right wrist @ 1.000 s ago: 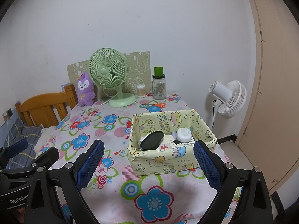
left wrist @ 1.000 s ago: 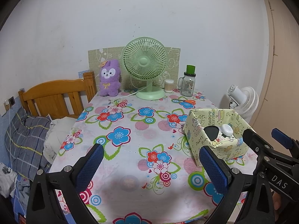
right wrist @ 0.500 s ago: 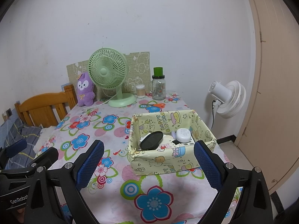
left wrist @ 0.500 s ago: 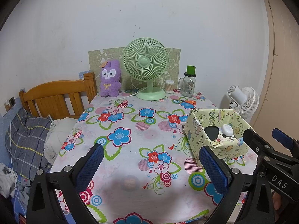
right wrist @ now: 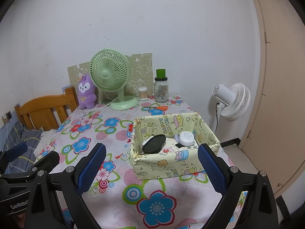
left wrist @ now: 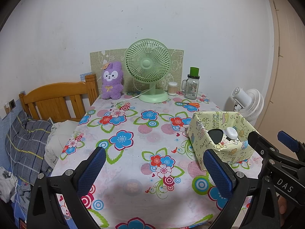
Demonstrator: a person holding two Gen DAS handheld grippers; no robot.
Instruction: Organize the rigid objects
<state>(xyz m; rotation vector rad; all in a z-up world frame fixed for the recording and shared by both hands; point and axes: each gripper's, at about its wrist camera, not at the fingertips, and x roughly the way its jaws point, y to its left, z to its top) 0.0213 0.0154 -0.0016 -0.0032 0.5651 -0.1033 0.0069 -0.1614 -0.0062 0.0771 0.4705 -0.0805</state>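
Note:
A yellow cartoon-print box (right wrist: 171, 164) stands on the right side of the flowered table; it also shows in the left wrist view (left wrist: 221, 148). Inside lie a black round disc (right wrist: 154, 143), a white round case (right wrist: 187, 138) and other small items. My right gripper (right wrist: 150, 166) is open and empty, hovering above the near table edge in front of the box. My left gripper (left wrist: 154, 169) is open and empty, to the left of the box over the table's front. Orange scissors (right wrist: 159, 108) lie on the table behind the box.
At the back stand a green desk fan (left wrist: 148, 72), a purple plush rabbit (left wrist: 112, 80), a cotton swab tub (left wrist: 172, 88) and a glass jar with green lid (left wrist: 192, 85). A white floor fan (right wrist: 231, 99) stands right of the table. A wooden bed (left wrist: 57, 99) lies left.
Both grippers have drifted very slightly; the view has barely shifted. Nothing on the table has moved.

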